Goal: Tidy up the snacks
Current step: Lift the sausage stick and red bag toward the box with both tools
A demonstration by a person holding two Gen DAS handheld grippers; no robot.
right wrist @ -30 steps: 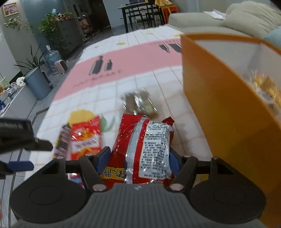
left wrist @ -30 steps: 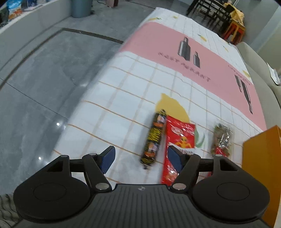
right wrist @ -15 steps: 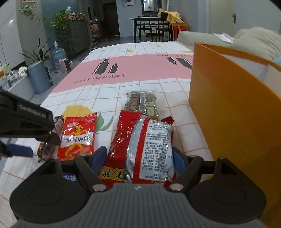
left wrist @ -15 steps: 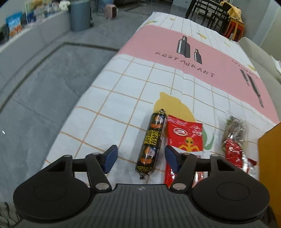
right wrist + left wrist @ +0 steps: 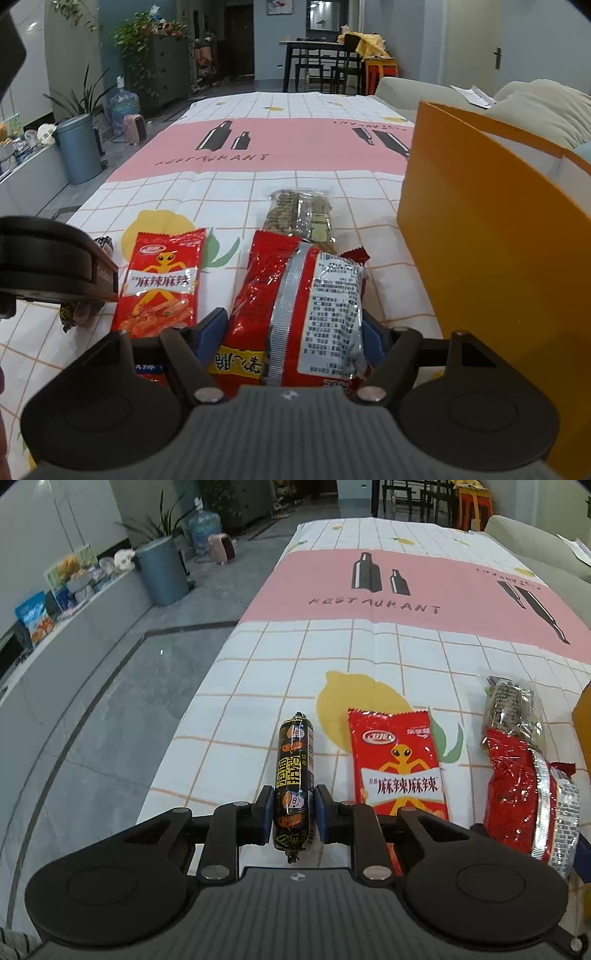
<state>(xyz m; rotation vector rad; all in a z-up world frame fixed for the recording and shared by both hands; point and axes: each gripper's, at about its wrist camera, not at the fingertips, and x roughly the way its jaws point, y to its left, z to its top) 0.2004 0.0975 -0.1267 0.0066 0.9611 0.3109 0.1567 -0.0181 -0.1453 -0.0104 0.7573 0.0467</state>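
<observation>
The tablecloth (image 5: 369, 590) carries the word "RESTAURANT" in black on its pink band, under two printed bottles; a second copy nearer the sofa runs upside down. The flat red packet (image 5: 397, 764) reads "麻辣麻辣" on a white banner. Print on the sausage stick (image 5: 293, 775) and the foil-seamed bag (image 5: 306, 306) is too small to read.

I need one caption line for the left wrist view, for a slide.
Left gripper closing around a black sausage stick on the checked tablecloth, beside a red snack packet.
</observation>
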